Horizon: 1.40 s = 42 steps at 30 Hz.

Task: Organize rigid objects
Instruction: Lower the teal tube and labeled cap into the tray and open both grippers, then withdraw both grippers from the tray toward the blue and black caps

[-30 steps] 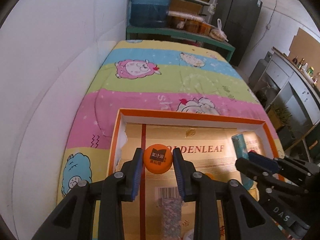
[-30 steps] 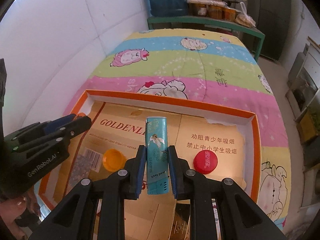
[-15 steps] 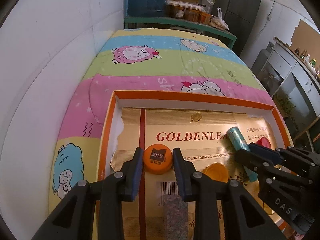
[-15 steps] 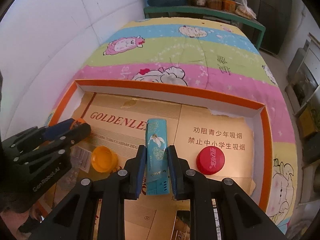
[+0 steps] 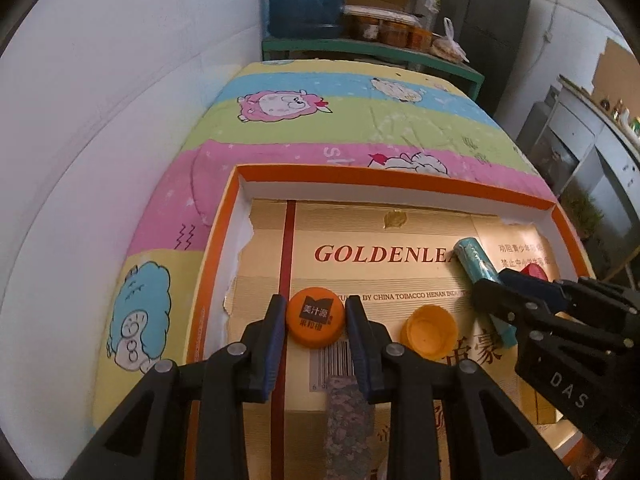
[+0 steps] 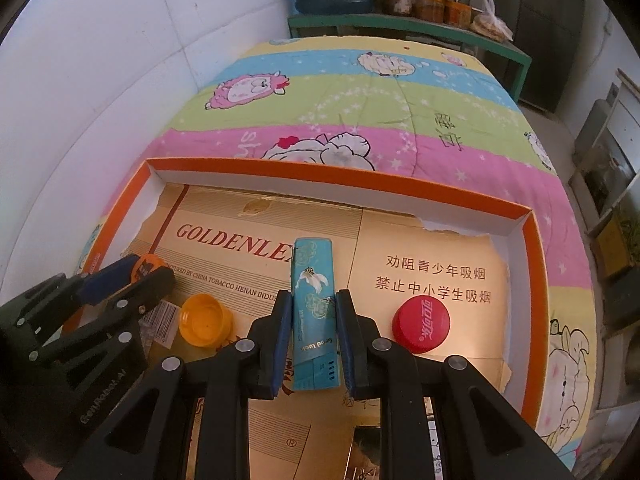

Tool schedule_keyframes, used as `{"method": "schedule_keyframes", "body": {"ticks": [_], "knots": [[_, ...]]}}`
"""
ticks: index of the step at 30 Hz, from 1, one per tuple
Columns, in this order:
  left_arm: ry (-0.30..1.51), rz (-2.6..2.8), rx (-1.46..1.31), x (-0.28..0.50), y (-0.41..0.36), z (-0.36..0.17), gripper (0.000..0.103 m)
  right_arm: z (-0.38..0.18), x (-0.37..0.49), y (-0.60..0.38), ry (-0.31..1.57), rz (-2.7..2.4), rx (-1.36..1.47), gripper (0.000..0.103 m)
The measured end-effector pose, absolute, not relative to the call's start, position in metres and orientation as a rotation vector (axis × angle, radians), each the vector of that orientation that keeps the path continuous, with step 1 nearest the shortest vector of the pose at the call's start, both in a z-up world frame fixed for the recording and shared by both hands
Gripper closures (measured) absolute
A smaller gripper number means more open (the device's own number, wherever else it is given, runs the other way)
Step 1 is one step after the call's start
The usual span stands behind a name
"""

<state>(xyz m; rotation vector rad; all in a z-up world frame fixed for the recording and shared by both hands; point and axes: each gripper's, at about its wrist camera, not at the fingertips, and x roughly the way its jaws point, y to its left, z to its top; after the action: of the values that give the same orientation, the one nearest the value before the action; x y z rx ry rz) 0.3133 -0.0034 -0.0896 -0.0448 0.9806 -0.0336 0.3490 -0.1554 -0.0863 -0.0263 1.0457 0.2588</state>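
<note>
My left gripper (image 5: 316, 320) is shut on an orange bottle cap (image 5: 315, 317) with a dark label, low over the left part of an orange-rimmed tray (image 5: 392, 176) lined with gold cardboard. My right gripper (image 6: 312, 312) is shut on a teal lighter (image 6: 314, 312), lengthwise between the pads over the tray's middle. In the left wrist view the lighter (image 5: 478, 264) and right gripper (image 5: 520, 292) show at the right. In the right wrist view the left gripper (image 6: 136, 276) and its cap (image 6: 149, 265) appear at the left.
An upturned yellow cap (image 5: 430, 325) (image 6: 205, 319) lies on the cardboard between the grippers. A red cap (image 6: 421, 323) lies to the right of the lighter. A grey patterned block (image 5: 348, 420) lies below the left gripper. The tray (image 6: 532, 280) rests on a striped cartoon quilt (image 5: 360, 120) beside a white wall (image 5: 100, 120).
Both grippers have sunk toward the tray with their loads, the left one more. The tray and its caps look larger and nearer now. Both grips are unchanged.
</note>
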Motion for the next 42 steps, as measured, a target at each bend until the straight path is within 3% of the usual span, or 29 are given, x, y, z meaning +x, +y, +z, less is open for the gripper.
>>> {"method": "schedule_keyframes", "body": {"ticks": [2, 6, 11, 19, 24, 42], "knots": [[0.979, -0.030, -0.037, 0.311, -0.004, -0.090, 0.072, -0.086, 0.349, -0.156, 1.045, 0.255, -0.030, 0.078], [0.978, -0.027, -0.038, 0.307, -0.004, -0.090, 0.072, -0.084, 0.345, -0.158, 1.035, 0.253, -0.019, 0.061], [0.954, -0.012, -0.016, 0.302, -0.009, -0.090, 0.072, -0.076, 0.339, -0.160, 1.010, 0.244, -0.020, 0.058], [0.936, -0.060, -0.062, 0.295, -0.007, -0.083, 0.071, -0.062, 0.326, -0.170, 0.970, 0.240, 0.005, 0.057], [0.899, -0.085, -0.054, 0.286, -0.009, -0.074, 0.048, -0.058, 0.317, -0.172, 0.965, 0.237, 0.017, 0.057], [0.817, -0.102, -0.034, 0.250, -0.003, -0.040, 0.048, -0.041, 0.277, -0.174, 0.934, 0.228, 0.038, 0.057]]}}
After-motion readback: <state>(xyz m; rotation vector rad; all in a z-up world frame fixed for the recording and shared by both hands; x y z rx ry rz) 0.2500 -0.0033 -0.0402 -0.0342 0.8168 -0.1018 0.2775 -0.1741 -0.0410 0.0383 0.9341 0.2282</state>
